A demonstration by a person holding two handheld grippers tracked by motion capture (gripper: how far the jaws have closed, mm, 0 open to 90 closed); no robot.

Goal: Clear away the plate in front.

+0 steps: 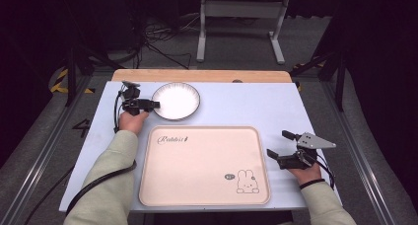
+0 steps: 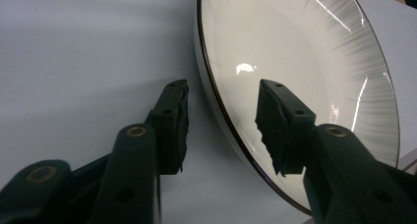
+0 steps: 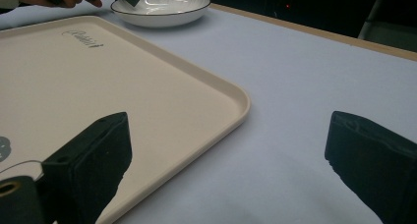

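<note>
My left claw (image 1: pixel 154 104) was at the left edge of the white plate (image 1: pixel 176 101). Its jaws were open, with a gap between them. In the left gripper view, one jaw was over the inside of the plate (image 2: pixel 305 62) and the other jaw was outside it, over the desk (image 2: pixel 74 52). The dark rim of the plate ran through the gap between them. I could not tell if either jaw touched the plate. My left hand (image 1: pixel 132 120) held the claw from behind, and a black cable ran back along my sleeve.

My right claw (image 1: pixel 282 144) was open wide. It held nothing. It was on the right side of the desk (image 1: pixel 256 101), just beside the right edge of the tray (image 1: pixel 197 161). In the right gripper view, one jaw was low over the tray (image 3: pixel 98 86) and the other jaw was over the bare desk (image 3: pixel 295 76). The grey plate with three corners sat on top of this claw. My right hand (image 1: pixel 306 173) held it from behind.

The plate was round and shiny, with thin lines around its edge. It sat at the far left of the desk, near the far left corner of the tray. The tray was big and pale pink. It had curly writing near one corner and a little rabbit (image 1: pixel 248 181) drawn near the other. Nothing lay on it. The desk had a light blue top with a wooden strip at the far edge.
</note>
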